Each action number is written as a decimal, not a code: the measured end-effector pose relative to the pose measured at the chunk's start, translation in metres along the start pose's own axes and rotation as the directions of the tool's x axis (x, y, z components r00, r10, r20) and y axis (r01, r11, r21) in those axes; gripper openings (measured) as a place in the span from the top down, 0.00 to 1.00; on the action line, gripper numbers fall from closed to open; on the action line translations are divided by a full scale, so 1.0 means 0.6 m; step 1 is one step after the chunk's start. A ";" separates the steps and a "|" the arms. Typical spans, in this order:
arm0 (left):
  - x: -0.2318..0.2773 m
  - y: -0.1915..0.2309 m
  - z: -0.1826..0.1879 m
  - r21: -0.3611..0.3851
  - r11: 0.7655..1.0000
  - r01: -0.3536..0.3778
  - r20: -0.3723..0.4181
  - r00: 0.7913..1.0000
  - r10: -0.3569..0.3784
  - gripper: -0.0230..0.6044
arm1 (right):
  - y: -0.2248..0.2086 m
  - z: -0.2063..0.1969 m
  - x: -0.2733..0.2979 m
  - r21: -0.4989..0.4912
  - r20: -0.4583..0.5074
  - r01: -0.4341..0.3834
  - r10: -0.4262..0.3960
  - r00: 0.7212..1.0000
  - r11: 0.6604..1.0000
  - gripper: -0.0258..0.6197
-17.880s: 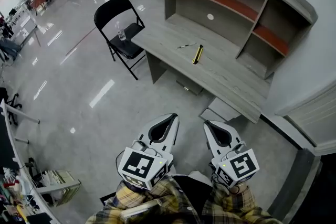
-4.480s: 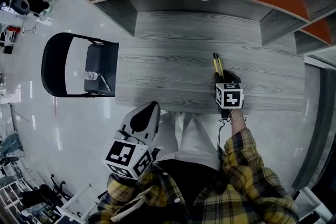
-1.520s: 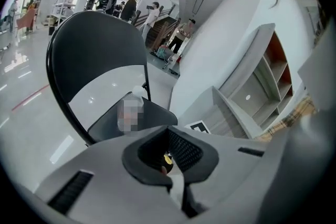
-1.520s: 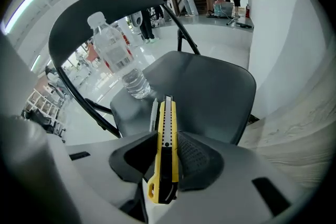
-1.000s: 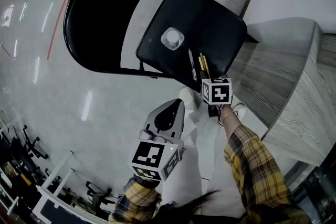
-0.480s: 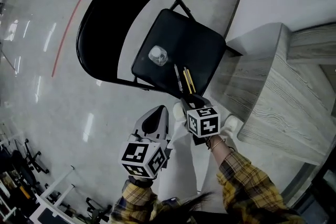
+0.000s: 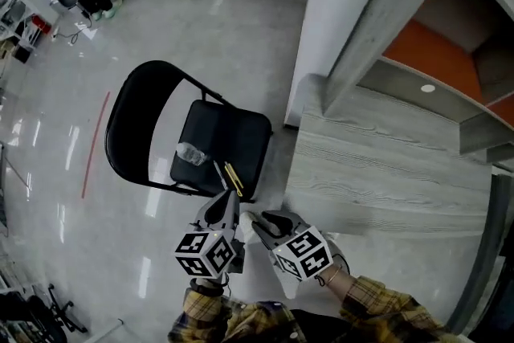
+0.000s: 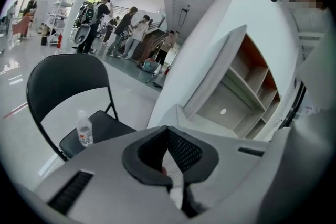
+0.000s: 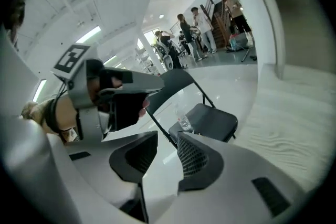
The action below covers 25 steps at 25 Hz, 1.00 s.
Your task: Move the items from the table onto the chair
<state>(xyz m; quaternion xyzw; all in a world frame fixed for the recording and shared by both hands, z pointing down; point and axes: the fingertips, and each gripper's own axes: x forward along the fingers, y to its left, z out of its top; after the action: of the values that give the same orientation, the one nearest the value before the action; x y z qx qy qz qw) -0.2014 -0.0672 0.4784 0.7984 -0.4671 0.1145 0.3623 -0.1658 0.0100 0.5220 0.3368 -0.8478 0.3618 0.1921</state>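
Note:
A black folding chair stands on the glossy floor left of the grey table. On its seat lie a clear water bottle, a pen and a yellow-and-black stick. Both grippers hang side by side just in front of the seat's near edge, apart from the items. My left gripper is shut and empty, its tips meeting. My right gripper is open with only floor between its pads. The bottle shows in both gripper views.
A shelf unit with orange boards rises behind the table, next to a white pillar. A red line runs along the floor left of the chair. People and equipment stand far off.
Both grippers have risen and drawn back from the chair seat. My right gripper, which was at the pen and stick, now hangs open away from them. The view has swung toward the table.

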 end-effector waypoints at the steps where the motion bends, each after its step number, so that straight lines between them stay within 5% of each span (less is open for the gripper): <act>1: 0.002 -0.047 0.010 0.018 1.000 0.019 0.009 1.000 -0.019 0.96 | -0.007 0.007 -0.052 -0.008 0.023 0.004 -0.004 1.000 1.000 0.76; 11: 0.080 -0.526 -0.035 0.215 0.947 0.238 0.006 0.969 -0.245 0.96 | -0.191 -0.001 -0.517 0.022 0.263 0.167 -0.167 0.950 0.986 0.76; 18: 0.120 -0.756 -0.087 0.321 0.866 0.384 -0.096 0.923 -0.374 0.96 | -0.302 -0.008 -0.746 0.194 0.463 0.279 -0.339 0.819 0.940 0.76; 23: 0.134 -0.848 -0.100 0.367 0.816 0.446 -0.136 0.894 -0.428 0.96 | -0.342 -0.002 -0.843 0.241 0.526 0.337 -0.414 0.743 0.910 0.77; 25: 0.137 -0.870 -0.099 0.378 0.802 0.462 -0.142 0.885 -0.443 0.96 | -0.355 -0.001 -0.867 0.245 0.528 0.377 -0.449 0.721 0.893 0.84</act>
<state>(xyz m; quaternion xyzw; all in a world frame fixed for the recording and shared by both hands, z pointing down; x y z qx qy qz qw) 0.2850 0.0762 0.3176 0.9407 -0.2209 0.1364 0.2182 0.3493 0.1263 0.3293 0.6208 -0.7455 0.2421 -0.0160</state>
